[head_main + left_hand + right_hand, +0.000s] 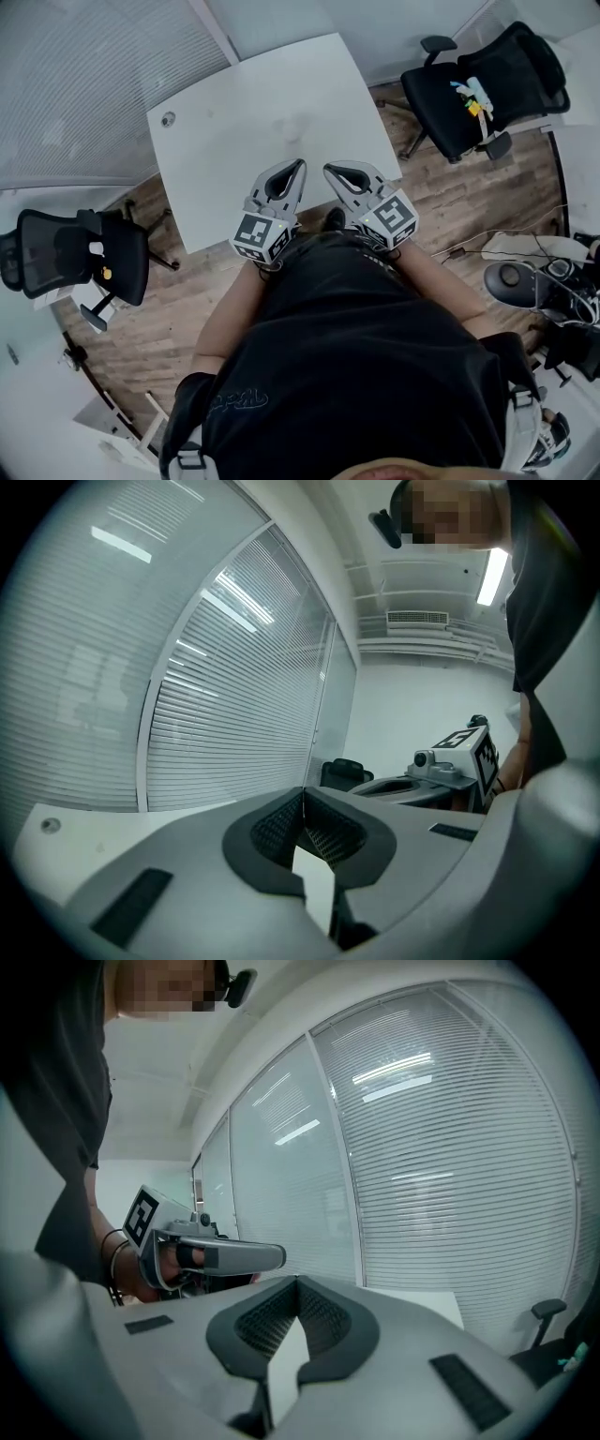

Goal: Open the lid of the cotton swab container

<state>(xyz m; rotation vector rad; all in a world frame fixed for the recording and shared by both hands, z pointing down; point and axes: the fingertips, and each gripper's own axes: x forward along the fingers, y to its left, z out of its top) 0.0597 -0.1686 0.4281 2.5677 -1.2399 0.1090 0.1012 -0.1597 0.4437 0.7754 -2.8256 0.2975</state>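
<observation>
- The white counter [234, 122] stood on a wood floor [441, 202], with a round cable grommet [168, 119] near its far left corner.
- The left gripper [298, 166] hovered over the counter's near edge with its jaws clenched together and nothing between them (the left gripper view showed the ribbed pads [281, 825] meeting along one line).
- The right gripper [330, 170] was just beside it over the same edge, jaws likewise clamped tight and empty; their tips leaned toward each other.
- The cotton swab container could not be made out on the counter in any view.
- One black office chair [469, 94] stood off the counter's right side, and another [84, 253] off its left.
- Slatted blinds [234, 714] behind glass ran along the wall beyond the counter.
</observation>
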